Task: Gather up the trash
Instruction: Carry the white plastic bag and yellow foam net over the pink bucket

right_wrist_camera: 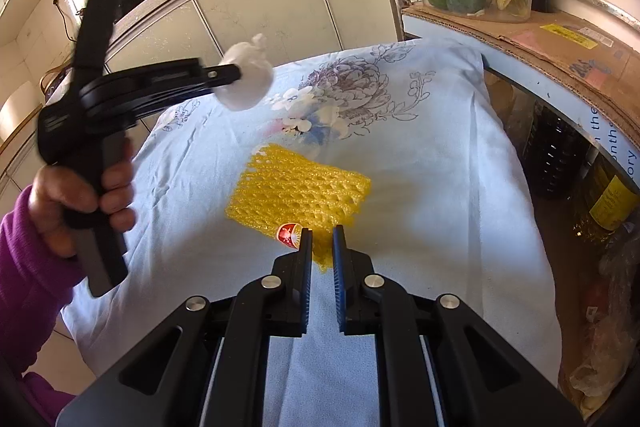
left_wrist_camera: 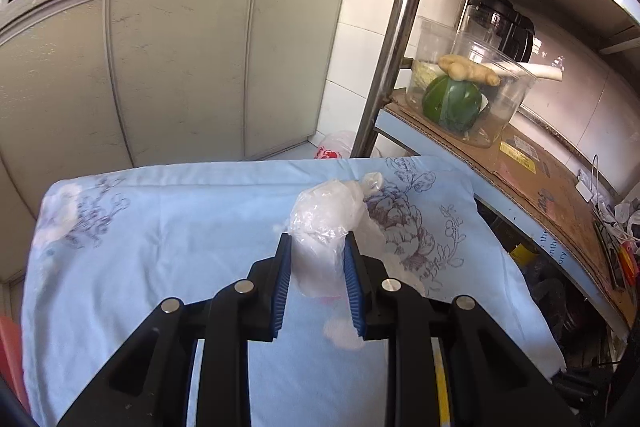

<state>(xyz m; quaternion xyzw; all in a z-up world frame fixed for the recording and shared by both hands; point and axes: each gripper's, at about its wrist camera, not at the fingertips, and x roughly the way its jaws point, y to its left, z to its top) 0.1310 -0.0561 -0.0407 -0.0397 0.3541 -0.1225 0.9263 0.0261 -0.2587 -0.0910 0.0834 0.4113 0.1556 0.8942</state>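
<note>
Black claws (right_wrist_camera: 322, 243) with blue ribbed pads, silver rivets; purple sleeve (right_wrist_camera: 24, 267).

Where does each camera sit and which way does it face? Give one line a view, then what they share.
Left wrist: on the left gripper, looking down along its fingers at the crumpled plastic bag they pinch above the blue cloth.
Right wrist: on the right gripper, over the yellow foam net; a hand and purple sleeve show.
Shared: bag, cloth, left gripper, green pepper.
</note>
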